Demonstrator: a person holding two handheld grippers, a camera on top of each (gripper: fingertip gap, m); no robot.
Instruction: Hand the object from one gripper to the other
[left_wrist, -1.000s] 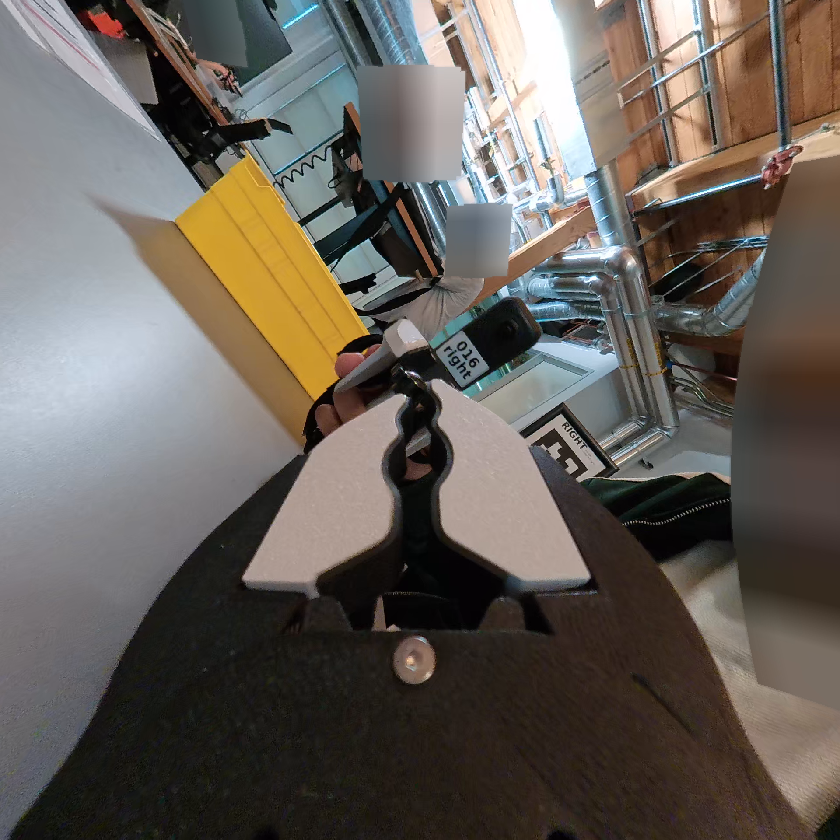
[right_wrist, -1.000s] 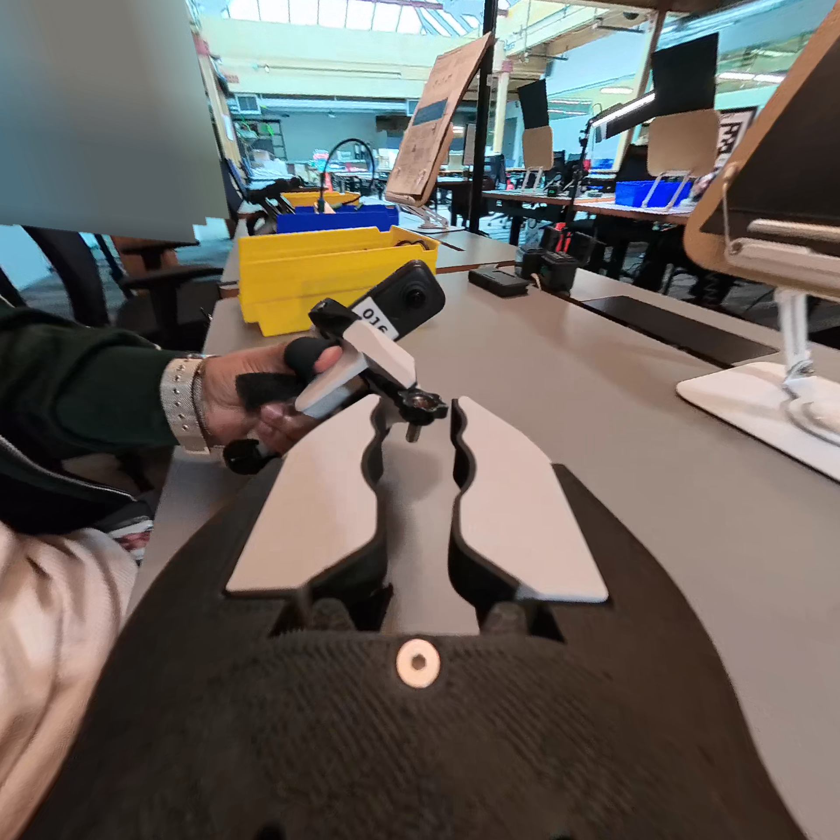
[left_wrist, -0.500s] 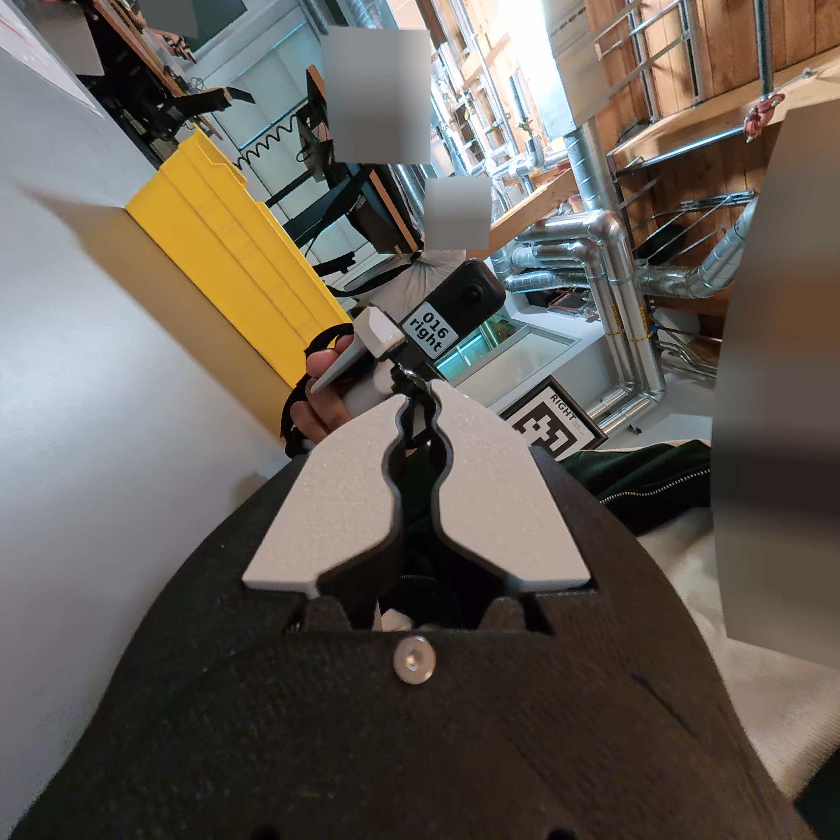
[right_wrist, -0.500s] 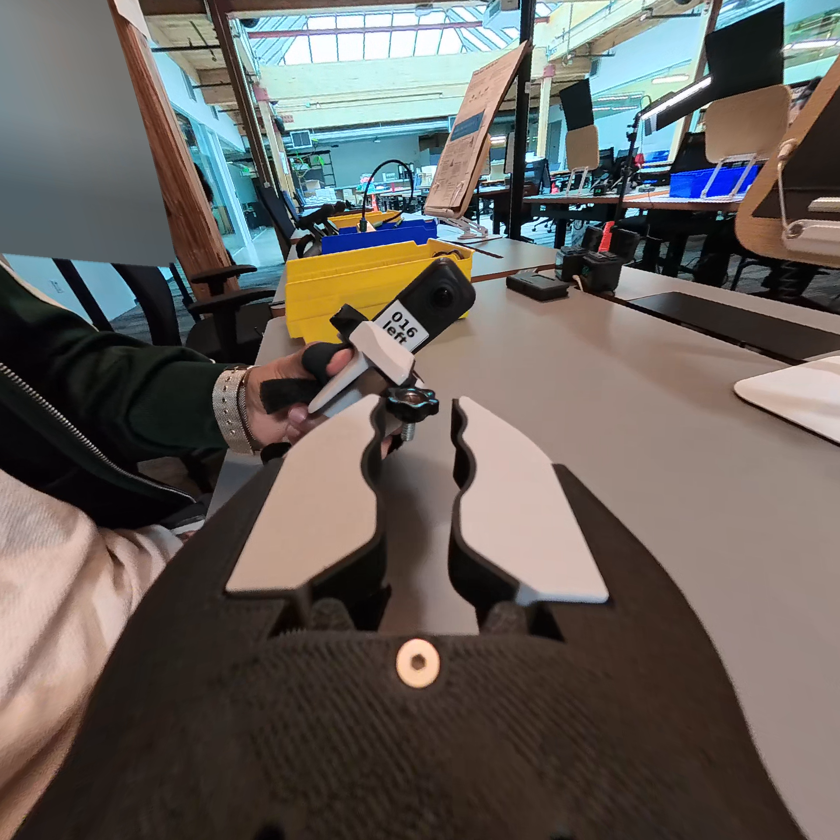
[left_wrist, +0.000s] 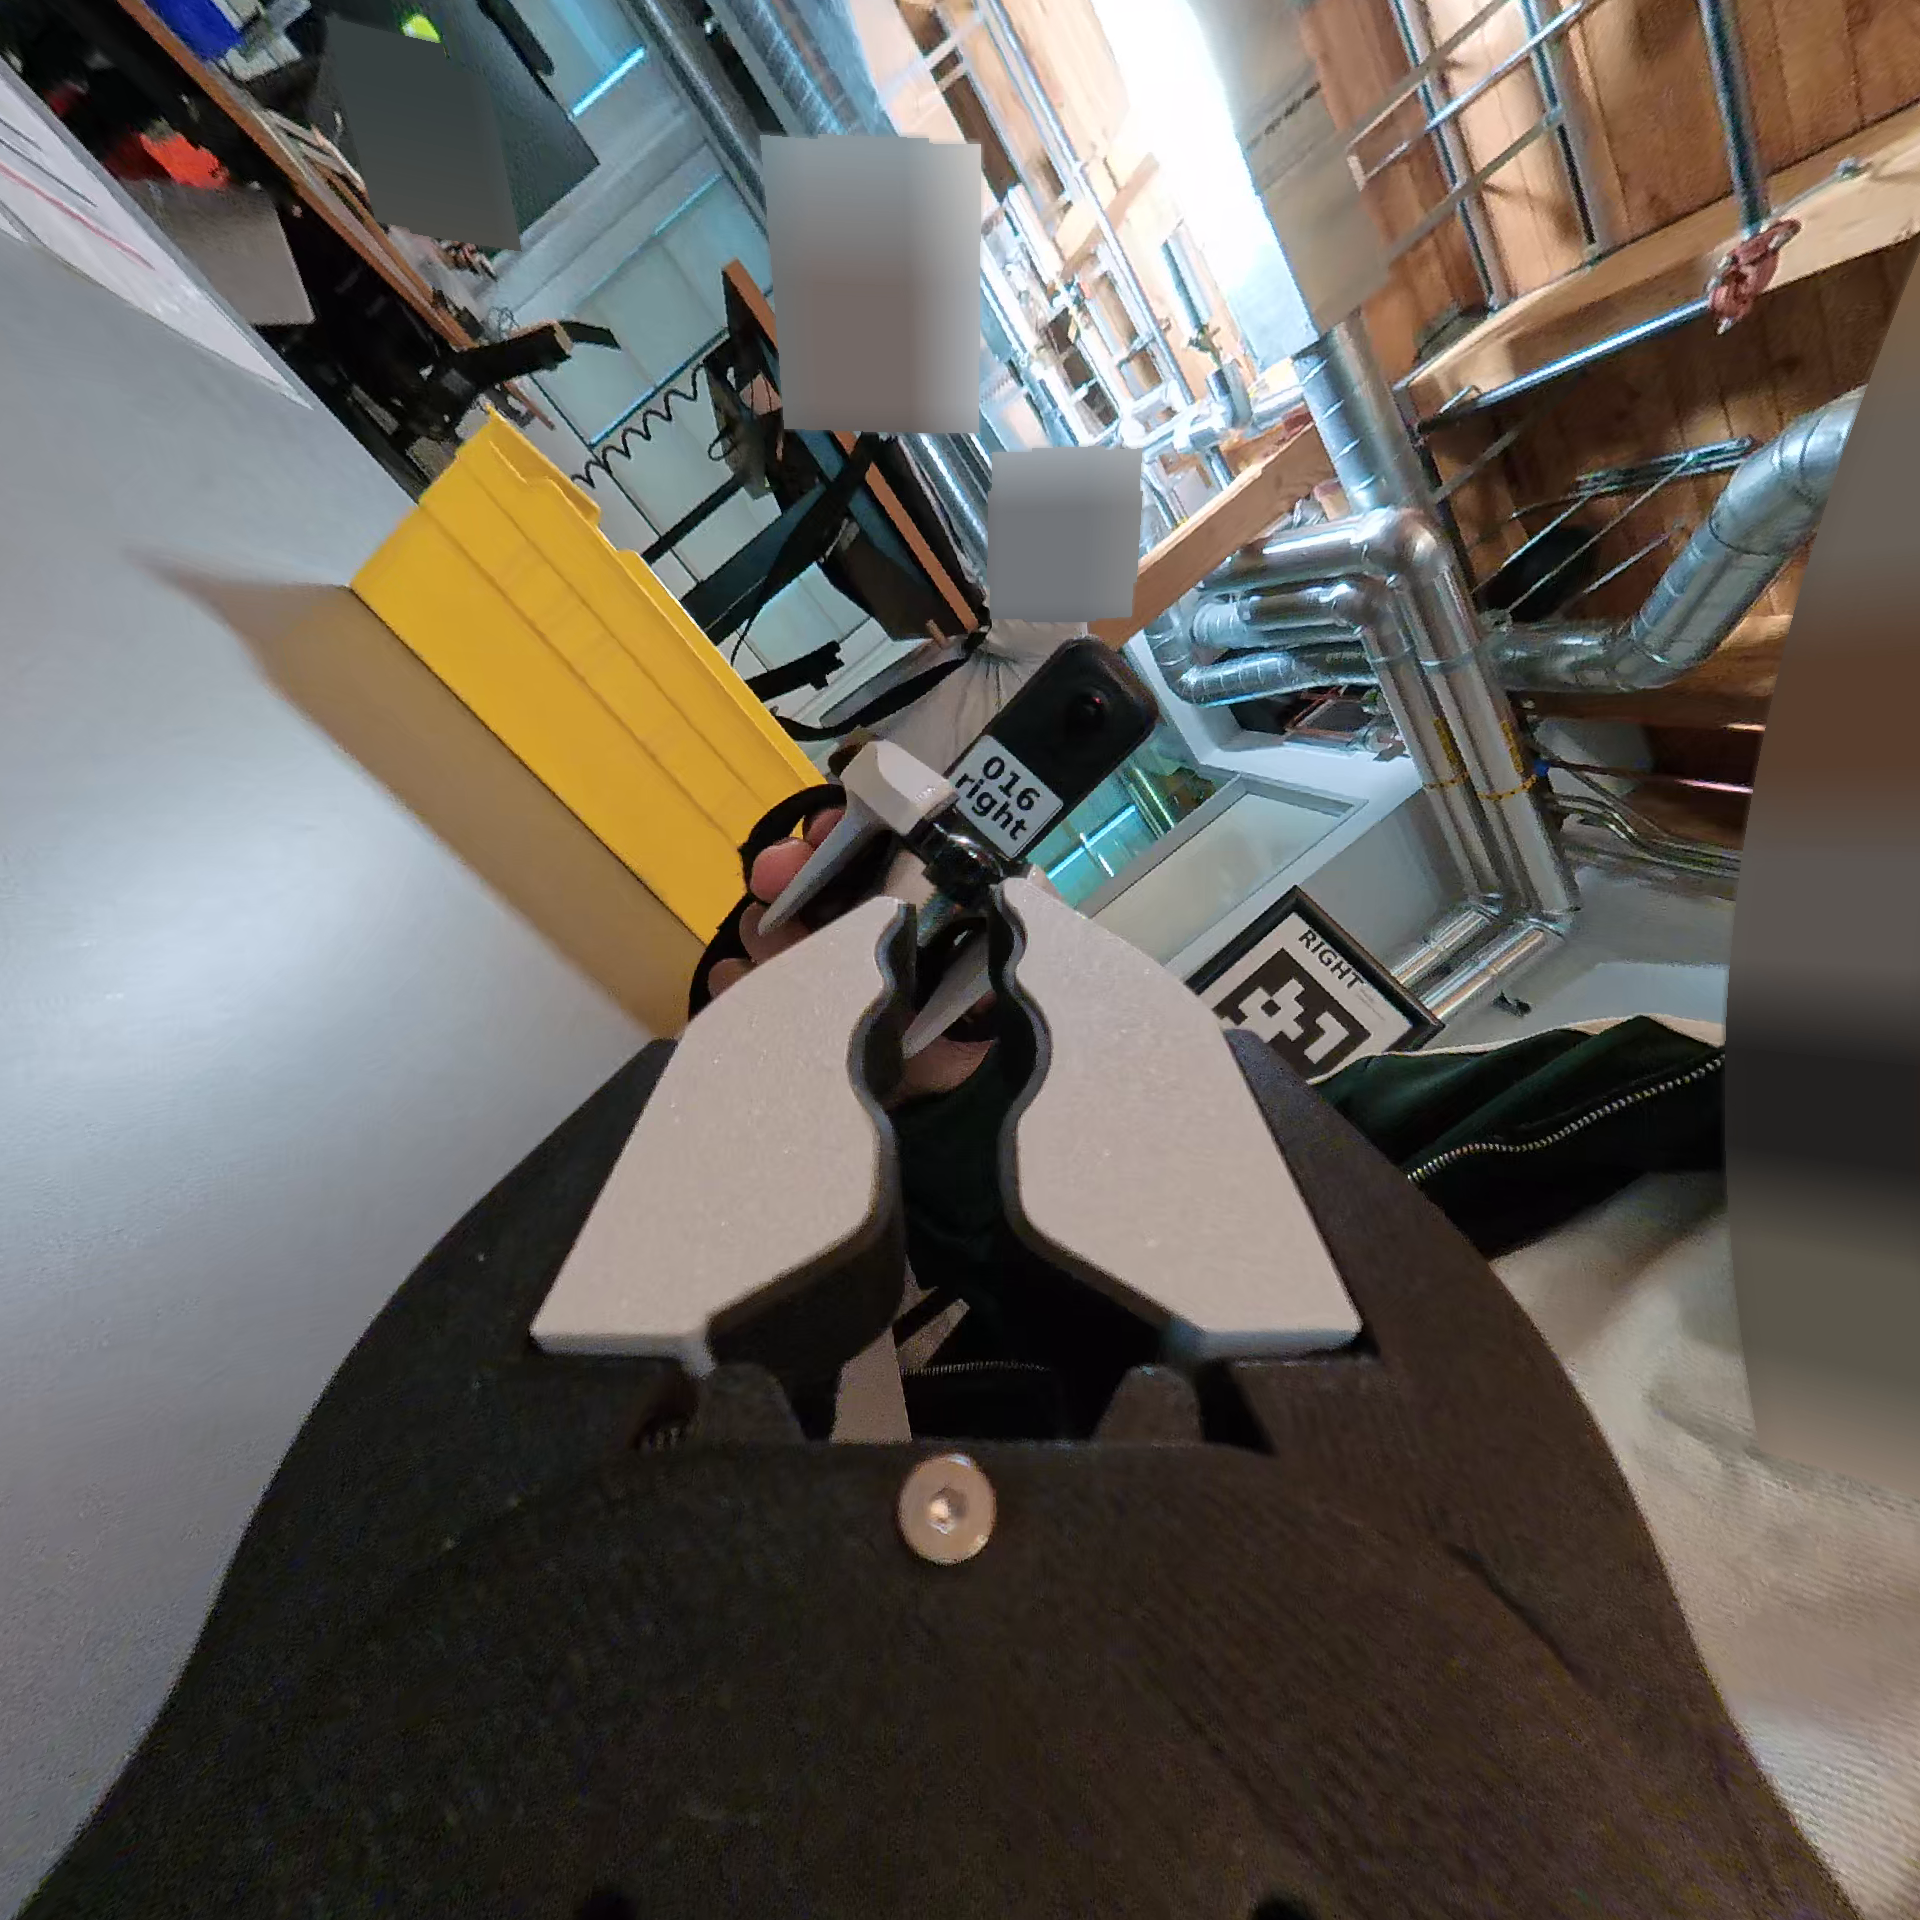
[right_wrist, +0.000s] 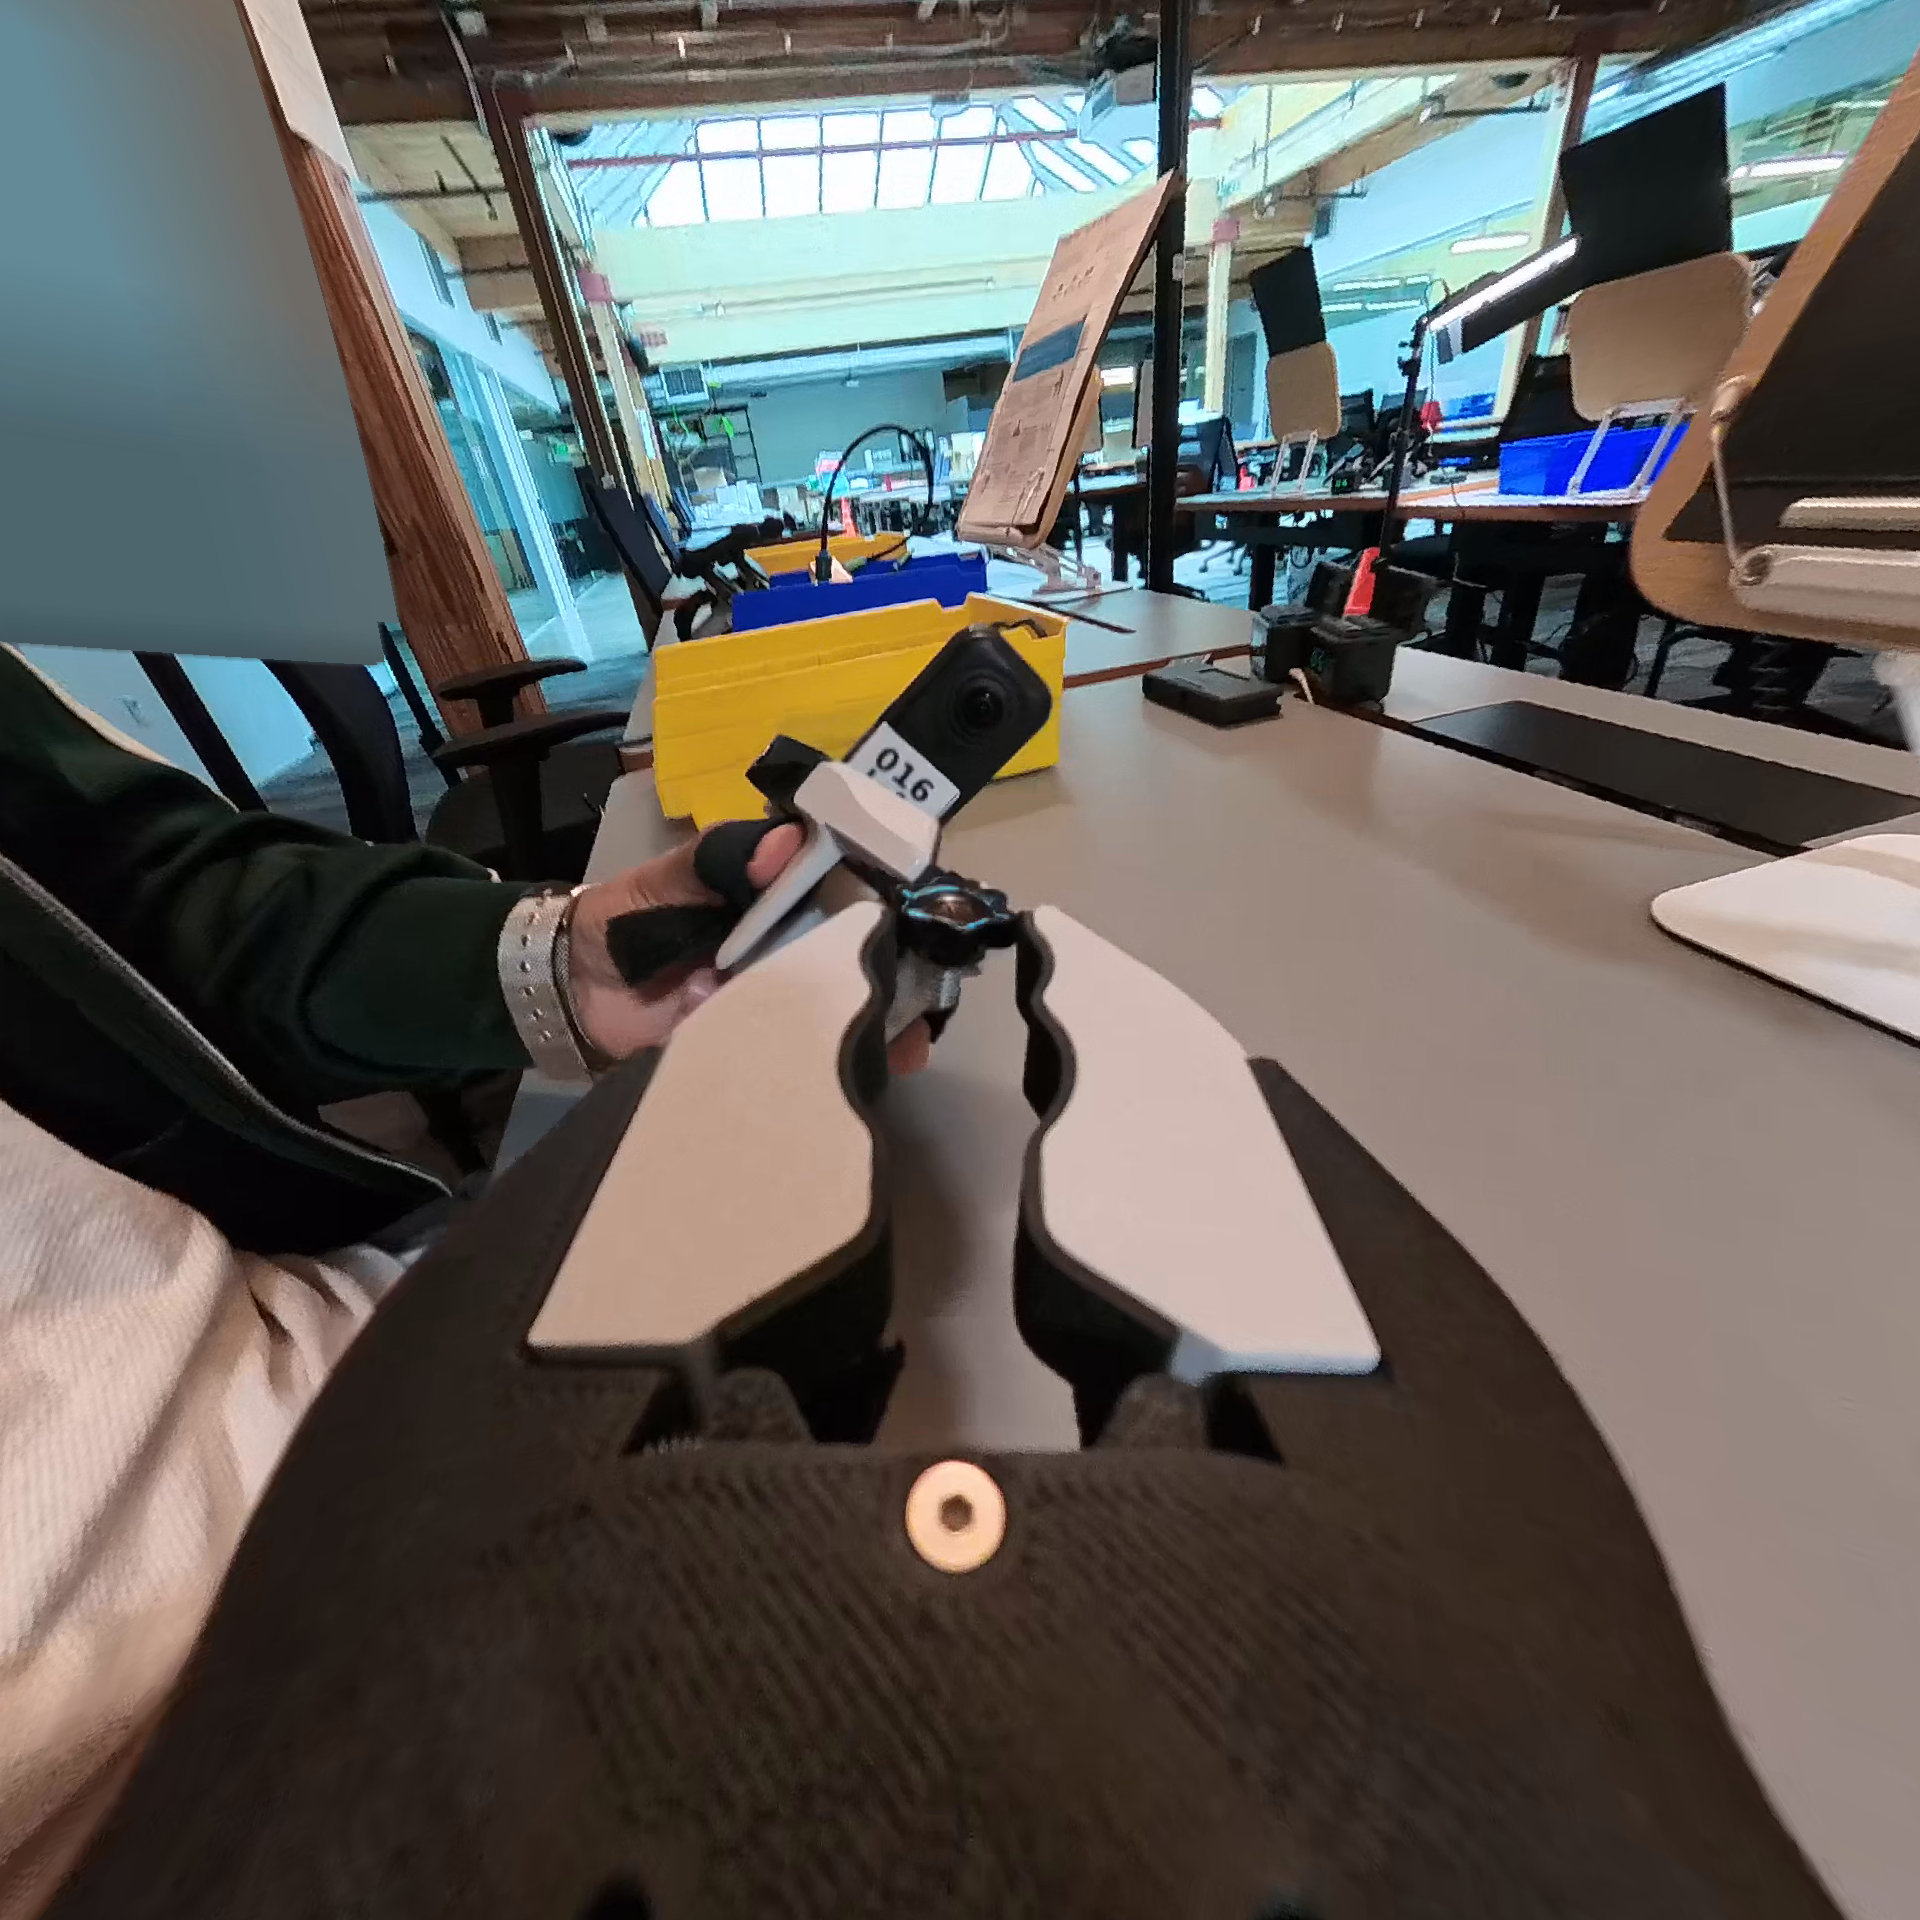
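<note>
A small black star knob with a bolt (right_wrist: 945, 920) is held above the grey table (right_wrist: 1351, 987). My left gripper (left_wrist: 954, 914) is rolled on its side and shut on the knob (left_wrist: 961, 862) at its fingertips. In the right wrist view one of its white fingers (right_wrist: 873, 821) shows, held by a hand. My right gripper (right_wrist: 951, 925) is open, with the knob between its fingertips and a small gap on each side. The left wrist view shows the right gripper's white fingers (left_wrist: 894, 779) above and below the knob.
A yellow bin (right_wrist: 831, 675) stands at the table's far left edge, with a blue bin (right_wrist: 862, 592) behind it. Black devices (right_wrist: 1320, 644) and a black mat (right_wrist: 1662, 758) lie at the back right. A white stand base (right_wrist: 1808, 925) is at the right. A green sleeve (right_wrist: 260, 935) is at the left. Less than 4 cm separates the two grippers' tips.
The two grippers have come closer together. The knob, which was just beyond my right fingertips, now sits between them. The left gripper stays shut on it.
</note>
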